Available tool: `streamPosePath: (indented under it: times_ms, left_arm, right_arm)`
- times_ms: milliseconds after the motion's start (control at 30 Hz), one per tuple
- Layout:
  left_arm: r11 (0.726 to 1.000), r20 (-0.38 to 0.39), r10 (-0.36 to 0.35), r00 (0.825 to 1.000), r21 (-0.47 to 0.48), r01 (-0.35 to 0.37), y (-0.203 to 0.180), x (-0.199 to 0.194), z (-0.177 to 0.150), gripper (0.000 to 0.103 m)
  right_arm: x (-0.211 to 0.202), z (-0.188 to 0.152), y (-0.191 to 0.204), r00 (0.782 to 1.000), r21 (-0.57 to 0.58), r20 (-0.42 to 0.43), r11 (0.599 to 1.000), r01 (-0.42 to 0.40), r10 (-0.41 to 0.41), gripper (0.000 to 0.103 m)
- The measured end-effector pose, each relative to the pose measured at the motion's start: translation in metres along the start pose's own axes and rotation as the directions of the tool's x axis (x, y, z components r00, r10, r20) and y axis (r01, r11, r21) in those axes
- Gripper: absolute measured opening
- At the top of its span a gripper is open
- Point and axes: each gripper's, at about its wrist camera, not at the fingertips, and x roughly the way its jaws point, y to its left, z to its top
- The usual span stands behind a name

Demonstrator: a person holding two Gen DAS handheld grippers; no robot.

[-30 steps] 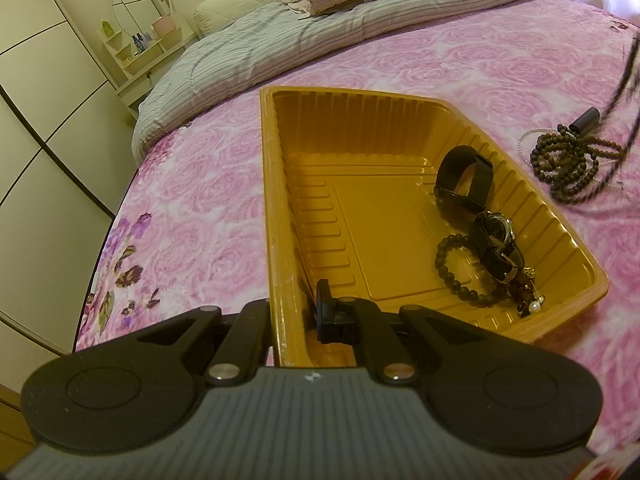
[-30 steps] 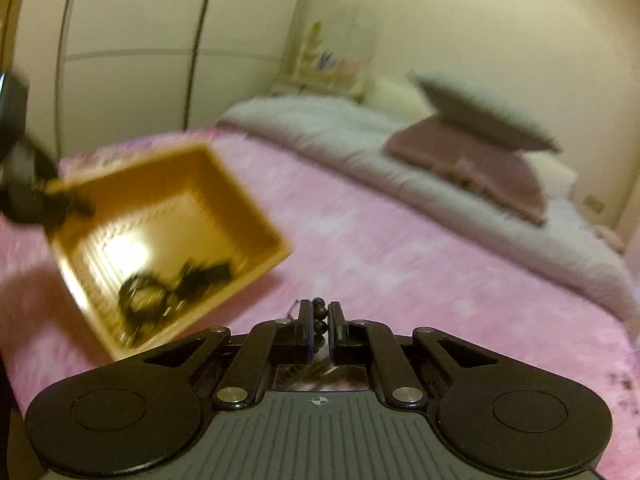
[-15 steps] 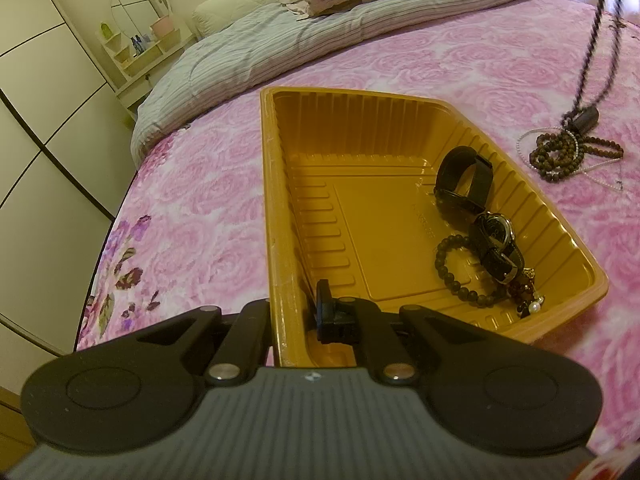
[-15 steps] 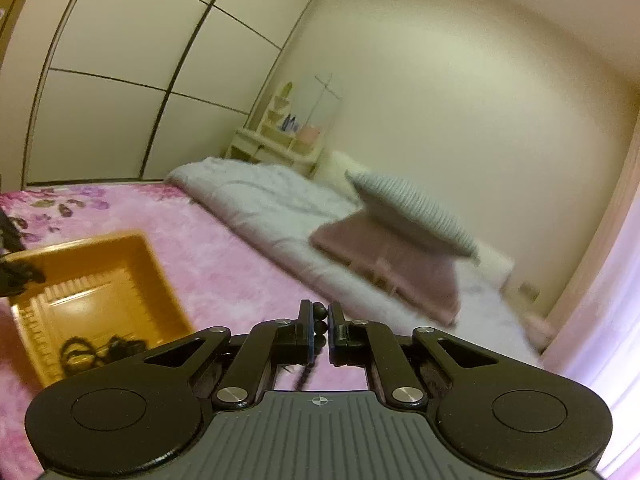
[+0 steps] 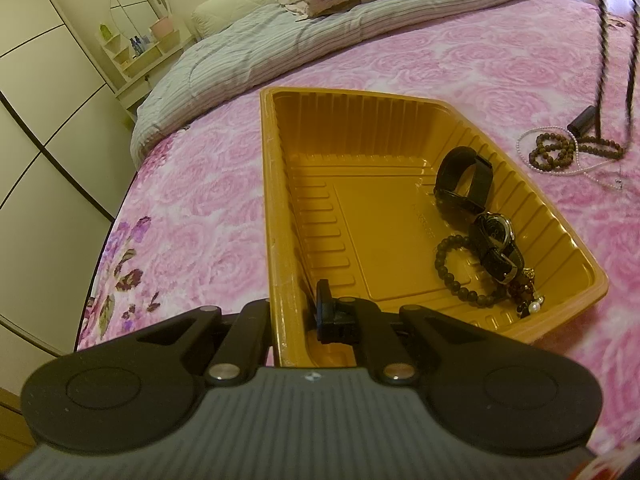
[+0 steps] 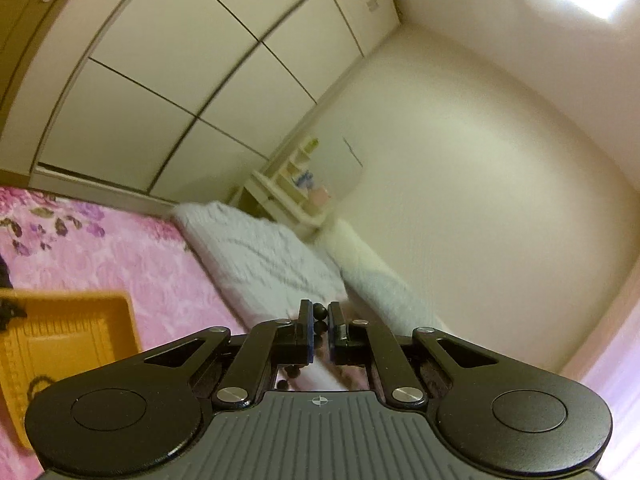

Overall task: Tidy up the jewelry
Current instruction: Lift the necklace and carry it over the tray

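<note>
A: What's changed in the last second?

B: The right gripper (image 6: 319,330) has climbed, and its view now takes in wardrobe doors and wall rather than bed; its jaws are pinched shut on a long string of small dark round beads (image 6: 319,312); a second ago most of that string lay heaped on the pink rose-patterned bedspread (image 5: 460,60), and now two strands hang taut at the right edge of the left view, with only the tail end, by a small dark cylinder (image 5: 583,119), still down.

A: So it's nearly free?

B: I'd judge so; once clear it can swing over the ribbed amber plastic tray (image 5: 272,208), which the left gripper (image 5: 296,312) clamps shut by its near rim.

A: Already in the tray?

B: A black-strapped wristwatch (image 5: 494,236), a wide black band (image 5: 464,176) and a dark bead bracelet (image 5: 448,268).

A: Anything unclear?

B: The strands leave the frame at the top; a brown bead bracelet (image 5: 554,152) and thin pearl chain (image 5: 532,136) lie under the tail, possibly tangled with it.
</note>
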Motion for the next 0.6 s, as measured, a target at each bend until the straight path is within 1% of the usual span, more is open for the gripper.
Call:
streamPosePath:
  times_ms: [200,333,467,533,600]
  left_arm:
    - [1.0,0.0,0.0,1.0,0.001,0.0,0.0,0.0,0.0,0.005]
    - [1.0,0.0,0.0,1.0,0.001,0.0,0.0,0.0,0.0,0.005]
    - [1.0,0.002,-0.004,1.0,-0.001,0.004,-0.002,0.001,0.0,0.005]
    - [1.0,0.002,-0.006,1.0,-0.002,0.006,-0.001,0.002,-0.001,0.005]
    - [1.0,0.003,-0.008,1.0,-0.004,0.008,-0.001,0.002,-0.001,0.005]
  right_arm:
    - [0.014,0.044,0.011,0.996,-0.042,0.084,0.998,-0.036,0.04,0.006]
    - [0.032,0.062,0.023,0.991,-0.061,0.119,0.996,-0.058,0.065,0.006]
    - [0.054,0.07,0.04,0.989,-0.079,0.109,0.992,-0.093,0.101,0.007]
    - [0.064,0.067,0.049,0.986,-0.083,0.087,0.987,-0.136,0.144,0.007]
    - [0.075,0.062,0.062,0.978,-0.091,0.06,0.977,-0.195,0.2,0.007]
